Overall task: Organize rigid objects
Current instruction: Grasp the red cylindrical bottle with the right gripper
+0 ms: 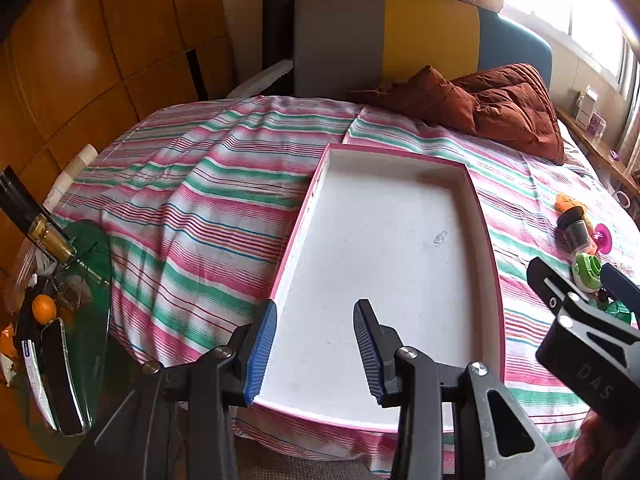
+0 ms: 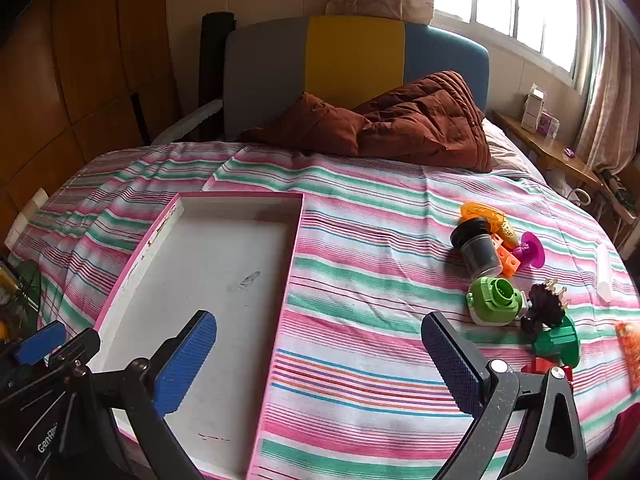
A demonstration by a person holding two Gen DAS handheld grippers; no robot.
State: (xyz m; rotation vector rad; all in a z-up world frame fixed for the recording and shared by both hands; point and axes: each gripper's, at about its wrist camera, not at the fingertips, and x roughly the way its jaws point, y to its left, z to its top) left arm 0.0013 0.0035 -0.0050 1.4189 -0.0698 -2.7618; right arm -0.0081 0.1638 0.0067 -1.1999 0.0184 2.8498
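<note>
1. Right wrist view shows the toys in a loose cluster near the right edge of the bed (image 2: 360, 280): a green round piece (image 2: 494, 300), a black pot (image 2: 478, 246), an orange block piece (image 2: 506, 258), a magenta disc (image 2: 532, 250), a dark spiky figure (image 2: 546, 306) and a green cone (image 2: 558, 340). None is in the tray yet, so the sorting looks barely begun.
2. An empty pink-rimmed tray (image 2: 298, 240) lies along the bed's left half, its near end at the near edge, probably set there as the place to collect the toys.
3. The right gripper (image 2: 316, 364) hangs over the striped sheet between tray and toys, its jaws spread wide with nothing between them, probably ready to take a toy.
4. The left gripper (image 1: 314, 352) hovers over the tray's near left corner, jaws partly apart and empty; one finger (image 1: 262, 354) sits just by the rim, perhaps to steady the tray.
5. Bedding is a soft, wrinkled pink, green and white sheet, with a brown quilt (image 2: 400, 120) bunched at the headboard (image 2: 352, 56).
6. A bright window (image 2: 508, 0) is at the right, wooden panelling at the left.
</note>
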